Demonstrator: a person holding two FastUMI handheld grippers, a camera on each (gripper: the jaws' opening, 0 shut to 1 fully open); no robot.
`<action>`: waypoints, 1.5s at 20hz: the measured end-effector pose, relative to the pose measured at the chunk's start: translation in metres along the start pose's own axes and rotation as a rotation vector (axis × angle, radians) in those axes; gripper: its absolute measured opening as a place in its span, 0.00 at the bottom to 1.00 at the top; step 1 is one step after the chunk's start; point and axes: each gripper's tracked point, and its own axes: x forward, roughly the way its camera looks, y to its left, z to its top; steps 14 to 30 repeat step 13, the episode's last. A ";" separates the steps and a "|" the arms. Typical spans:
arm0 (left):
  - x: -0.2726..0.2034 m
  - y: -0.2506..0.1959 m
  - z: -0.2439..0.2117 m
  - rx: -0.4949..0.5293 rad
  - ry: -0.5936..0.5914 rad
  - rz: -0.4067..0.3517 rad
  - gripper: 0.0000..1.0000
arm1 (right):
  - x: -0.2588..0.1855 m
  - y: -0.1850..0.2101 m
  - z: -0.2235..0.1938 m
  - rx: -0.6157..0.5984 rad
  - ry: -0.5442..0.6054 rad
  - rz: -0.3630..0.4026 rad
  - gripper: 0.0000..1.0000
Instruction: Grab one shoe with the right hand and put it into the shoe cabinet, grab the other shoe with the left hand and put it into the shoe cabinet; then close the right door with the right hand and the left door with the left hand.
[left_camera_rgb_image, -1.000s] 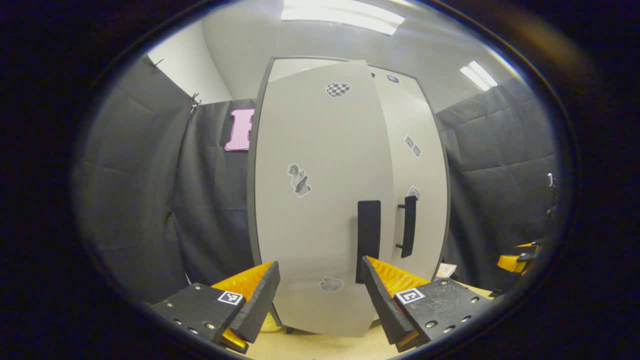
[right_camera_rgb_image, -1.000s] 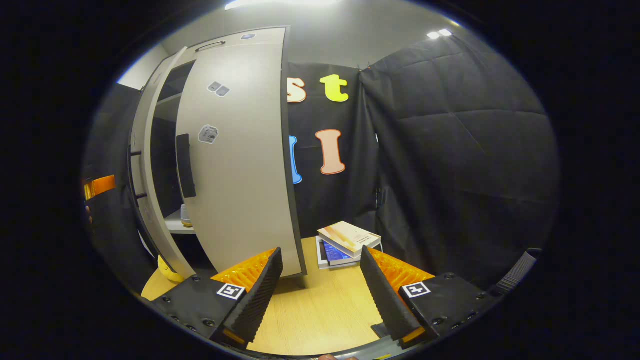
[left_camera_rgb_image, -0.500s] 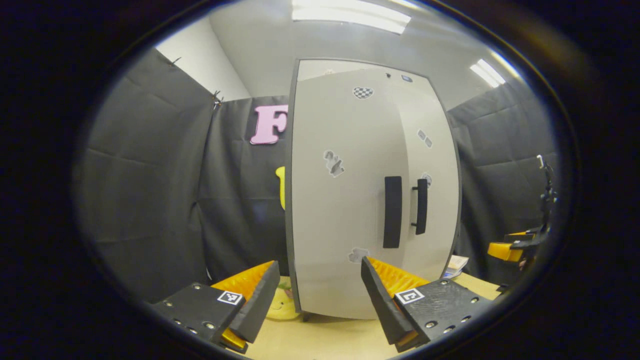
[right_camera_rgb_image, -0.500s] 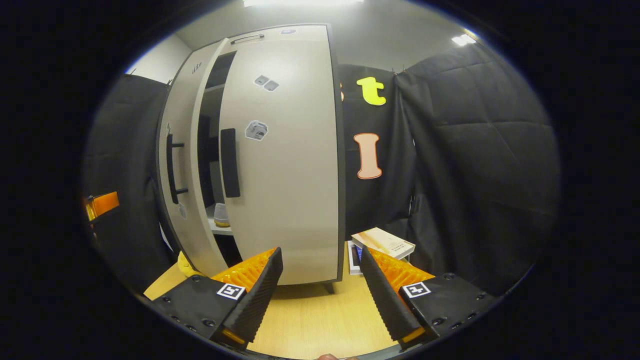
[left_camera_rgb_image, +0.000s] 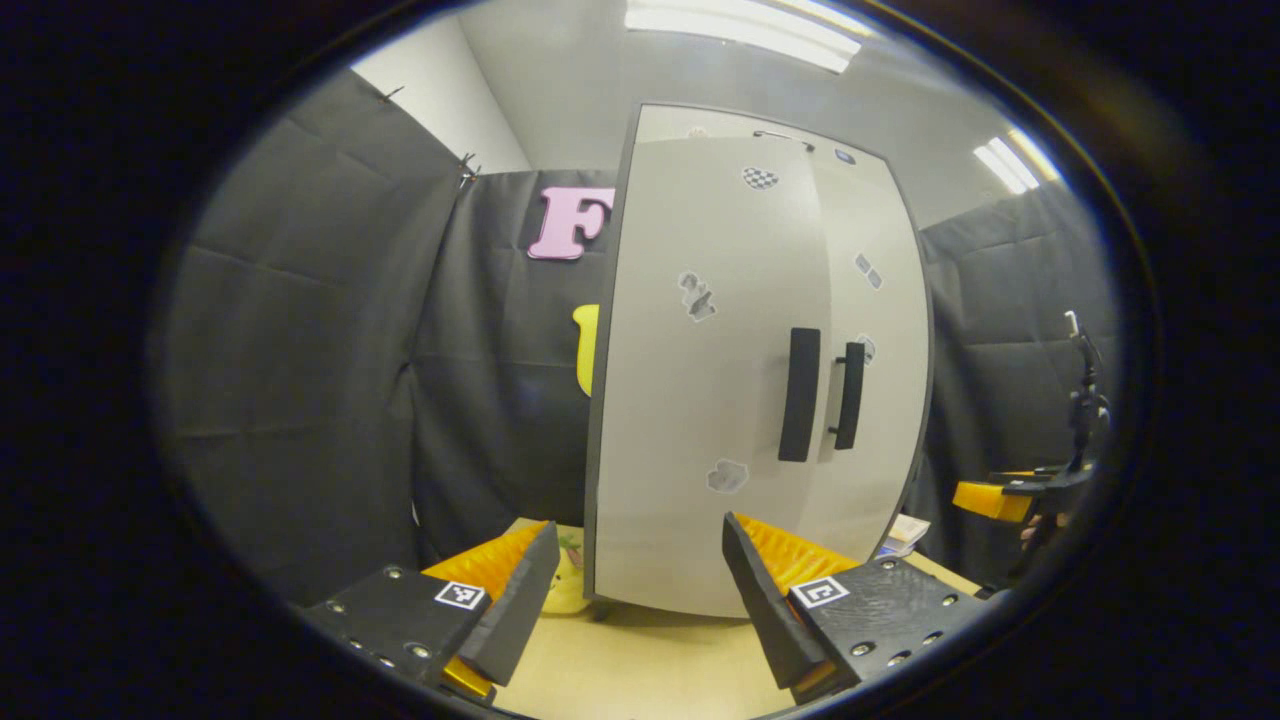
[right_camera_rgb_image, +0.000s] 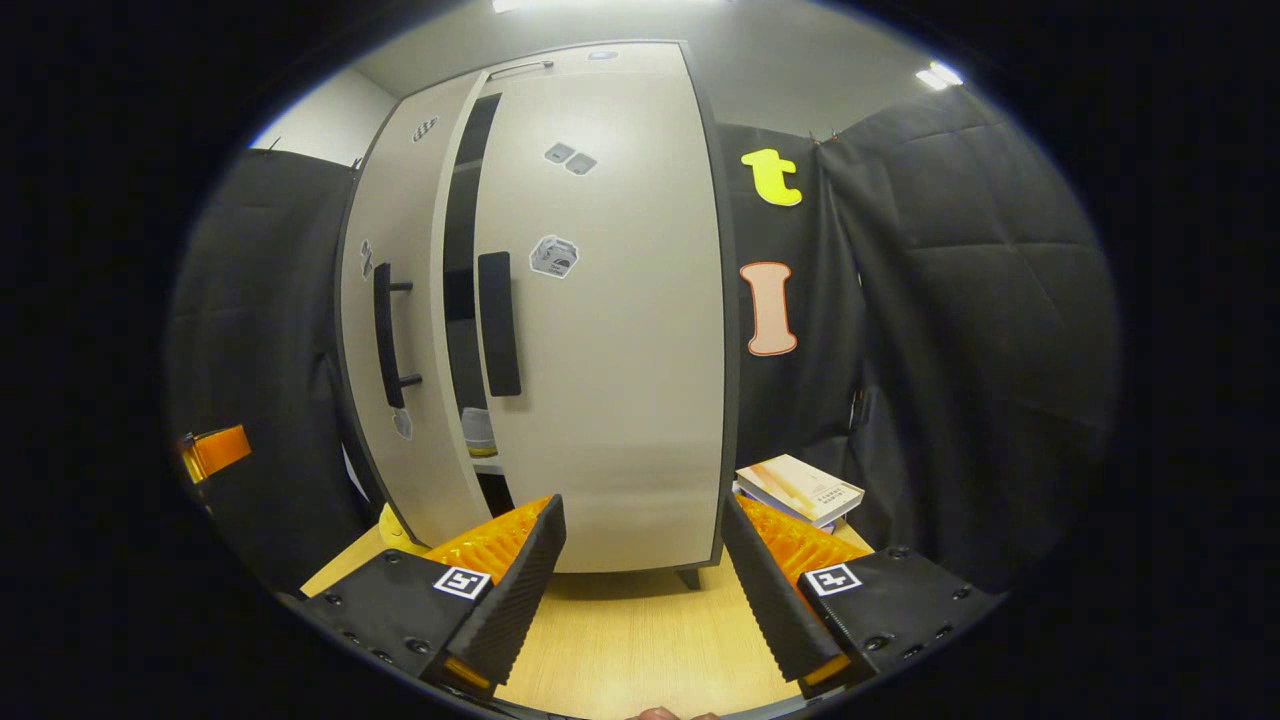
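The grey shoe cabinet (left_camera_rgb_image: 700, 420) stands on the wooden table, its left door (left_camera_rgb_image: 690, 400) and right door (left_camera_rgb_image: 880, 340) nearly flush. In the right gripper view a narrow dark gap (right_camera_rgb_image: 460, 280) runs between the left door (right_camera_rgb_image: 400, 330) and right door (right_camera_rgb_image: 610, 330). Through it a pale shoe (right_camera_rgb_image: 478, 430) shows on a shelf. My left gripper (left_camera_rgb_image: 640, 600) is open in front of the left door, holding nothing. My right gripper (right_camera_rgb_image: 640, 600) is open before the right door, apart from it, and also shows at the edge (left_camera_rgb_image: 1010, 495).
Black bar handles (right_camera_rgb_image: 498, 325) sit at the doors' meeting edges. A stack of books (right_camera_rgb_image: 800, 490) lies right of the cabinet. A yellow soft toy (left_camera_rgb_image: 565, 590) rests by its left foot. Bare tabletop (right_camera_rgb_image: 640, 640) lies under the grippers.
Both doors have swung in toward the cabinet, and the gap between them has shrunk to a slit. Both grippers stay open and now stand farther from the doors.
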 end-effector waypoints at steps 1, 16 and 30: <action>-0.001 0.000 0.000 -0.007 0.000 0.000 0.94 | 0.001 0.001 0.001 0.000 -0.003 -0.003 0.98; -0.001 -0.018 -0.005 0.030 -0.004 -0.042 0.94 | -0.002 -0.009 -0.007 0.005 0.006 -0.038 0.93; -0.001 -0.018 -0.005 0.030 -0.004 -0.042 0.94 | -0.002 -0.009 -0.007 0.005 0.006 -0.038 0.93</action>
